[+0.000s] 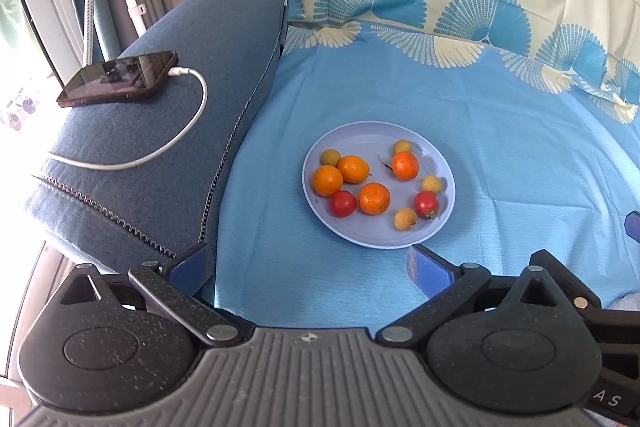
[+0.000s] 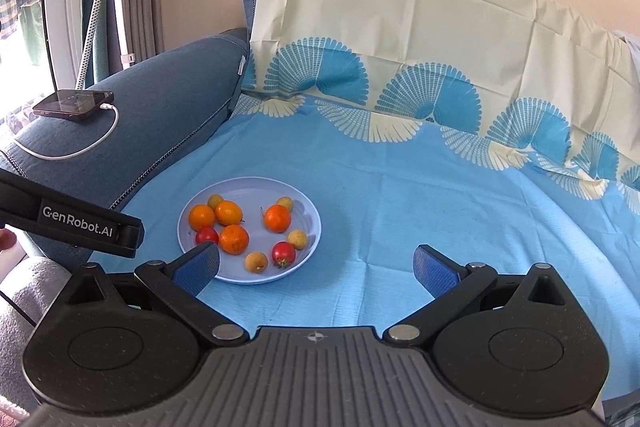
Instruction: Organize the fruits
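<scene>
A pale blue plate (image 1: 444, 223) (image 2: 308, 247) lies on a blue patterned cloth. It holds several oranges (image 1: 374, 198) (image 2: 277, 218), two red tomatoes (image 1: 343, 203) (image 2: 283, 254) and several small yellow fruits (image 1: 405, 218) (image 2: 256, 261). My left gripper (image 1: 308, 267) is open and empty, hovering short of the plate's near rim. My right gripper (image 2: 316, 269) is also open and empty, to the right of the plate, its left finger (image 2: 198, 267) overlapping the plate's near edge in view. The left gripper's black body (image 2: 80, 223) shows at the left of the right wrist view.
A blue sofa arm (image 1: 160, 155) (image 2: 160, 107) rises left of the cloth, with a phone (image 1: 118, 79) (image 2: 74, 103) and white charging cable (image 1: 188, 131) on it. The cloth (image 2: 440, 207) drapes up the backrest behind. A window and curtains stand far left.
</scene>
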### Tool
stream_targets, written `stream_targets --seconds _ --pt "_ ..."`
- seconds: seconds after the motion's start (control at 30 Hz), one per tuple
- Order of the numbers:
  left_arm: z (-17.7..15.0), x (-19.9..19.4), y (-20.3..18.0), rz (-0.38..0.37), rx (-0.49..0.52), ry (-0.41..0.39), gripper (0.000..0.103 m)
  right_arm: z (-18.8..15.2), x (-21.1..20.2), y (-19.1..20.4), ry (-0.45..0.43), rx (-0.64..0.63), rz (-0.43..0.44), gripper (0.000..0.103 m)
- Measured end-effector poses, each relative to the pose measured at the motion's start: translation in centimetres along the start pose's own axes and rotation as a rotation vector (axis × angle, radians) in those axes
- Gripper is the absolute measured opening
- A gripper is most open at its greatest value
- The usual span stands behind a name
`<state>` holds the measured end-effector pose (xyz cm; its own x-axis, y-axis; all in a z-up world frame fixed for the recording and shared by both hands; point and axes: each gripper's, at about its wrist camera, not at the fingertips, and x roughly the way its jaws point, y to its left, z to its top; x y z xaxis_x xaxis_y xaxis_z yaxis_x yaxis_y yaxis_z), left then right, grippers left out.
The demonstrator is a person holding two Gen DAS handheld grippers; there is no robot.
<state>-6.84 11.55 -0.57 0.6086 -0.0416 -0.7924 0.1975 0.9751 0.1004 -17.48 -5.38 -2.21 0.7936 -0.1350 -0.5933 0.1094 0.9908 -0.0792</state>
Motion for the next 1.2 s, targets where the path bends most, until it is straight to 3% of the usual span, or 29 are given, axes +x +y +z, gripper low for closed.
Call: stream_targets --seconds 1.2 --pt "0.5 0.0 -2.0 0.034 0.073 -0.011 0.103 0.1 0.2 -0.7 0.0 0.022 -0.003 0.102"
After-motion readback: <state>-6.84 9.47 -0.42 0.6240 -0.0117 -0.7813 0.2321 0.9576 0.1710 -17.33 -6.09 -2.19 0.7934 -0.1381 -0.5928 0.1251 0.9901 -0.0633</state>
